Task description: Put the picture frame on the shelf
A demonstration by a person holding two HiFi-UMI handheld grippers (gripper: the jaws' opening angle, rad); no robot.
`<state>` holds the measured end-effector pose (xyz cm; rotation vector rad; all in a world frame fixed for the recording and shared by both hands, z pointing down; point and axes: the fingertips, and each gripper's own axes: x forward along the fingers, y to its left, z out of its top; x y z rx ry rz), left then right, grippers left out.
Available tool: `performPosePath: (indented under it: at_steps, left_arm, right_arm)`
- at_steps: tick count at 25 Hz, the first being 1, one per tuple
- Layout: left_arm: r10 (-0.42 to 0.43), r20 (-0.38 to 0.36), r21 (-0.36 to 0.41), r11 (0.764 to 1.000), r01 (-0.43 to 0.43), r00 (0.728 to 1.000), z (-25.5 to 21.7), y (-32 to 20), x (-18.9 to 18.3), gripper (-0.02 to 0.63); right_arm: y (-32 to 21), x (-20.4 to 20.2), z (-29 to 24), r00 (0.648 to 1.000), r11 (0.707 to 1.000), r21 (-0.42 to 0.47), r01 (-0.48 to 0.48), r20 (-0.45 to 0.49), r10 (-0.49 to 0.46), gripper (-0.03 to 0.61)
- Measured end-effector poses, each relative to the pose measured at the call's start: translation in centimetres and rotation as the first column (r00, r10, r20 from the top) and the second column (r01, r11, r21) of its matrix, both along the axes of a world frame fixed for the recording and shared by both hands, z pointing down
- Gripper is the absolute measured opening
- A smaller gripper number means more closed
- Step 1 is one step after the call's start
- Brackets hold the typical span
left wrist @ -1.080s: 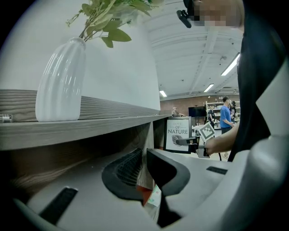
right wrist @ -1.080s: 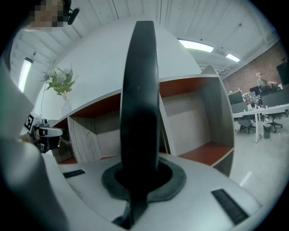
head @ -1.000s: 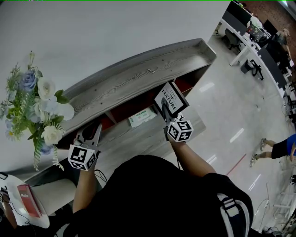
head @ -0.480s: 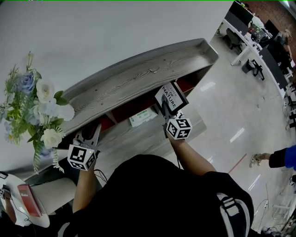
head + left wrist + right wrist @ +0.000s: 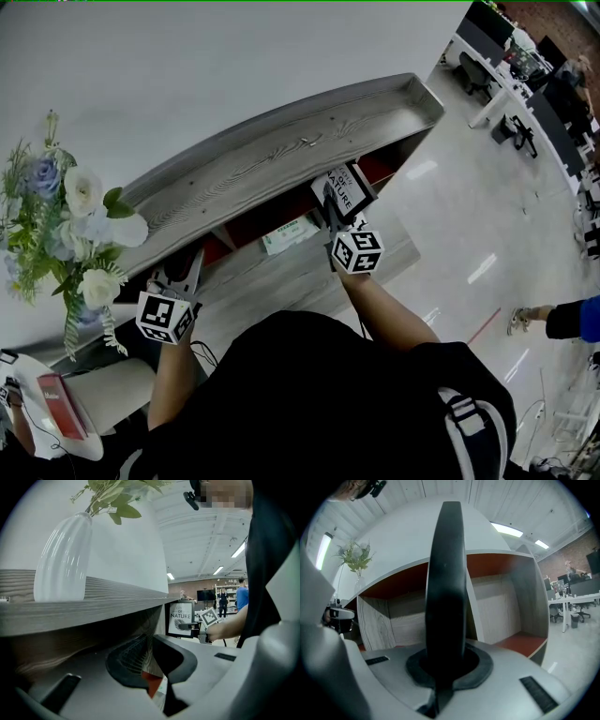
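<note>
Head view: grips the picture frame [image 5: 342,190] in the right hand-held gripper [image 5: 333,214] at the front of the shelf [image 5: 281,155], just under its top; left gripper view: holds the left hand-held gripper [image 5: 150,660] spread and empty beneath the shelf's top; right gripper view: pinches the picture frame edge-on, facing into the shelf.

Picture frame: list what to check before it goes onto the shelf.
1. Grip: ok; the right gripper has its fingers shut on the picture frame.
2. Frame pose: ok, upright in the left gripper view.
3. Landing spot: ok as far as visible; the shelf compartment ahead looks bare, but the frame hides its middle.
4. Path: ok; the left gripper has its fingers apart, empty, well left of the frame.
5. Obstacles: ok; the vase of flowers stands at the shelf top's left end, apart from the frame.
6. Headroom under the top board: cannot tell.
</note>
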<state>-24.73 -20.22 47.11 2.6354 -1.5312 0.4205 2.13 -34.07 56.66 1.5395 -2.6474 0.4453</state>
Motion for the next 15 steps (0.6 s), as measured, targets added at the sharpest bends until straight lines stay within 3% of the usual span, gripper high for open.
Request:
performPosePath:
  at_steps: [15]
  left_arm:
    - [-0.005,-0.005,-0.010,1.000,0.005,1.000,0.6,-0.2,-0.2,0.046]
  right_arm:
    - [-1.9,-1.4,0.0,1.000,1.000,0.014,-0.008,-0.017,0.008,0.023]
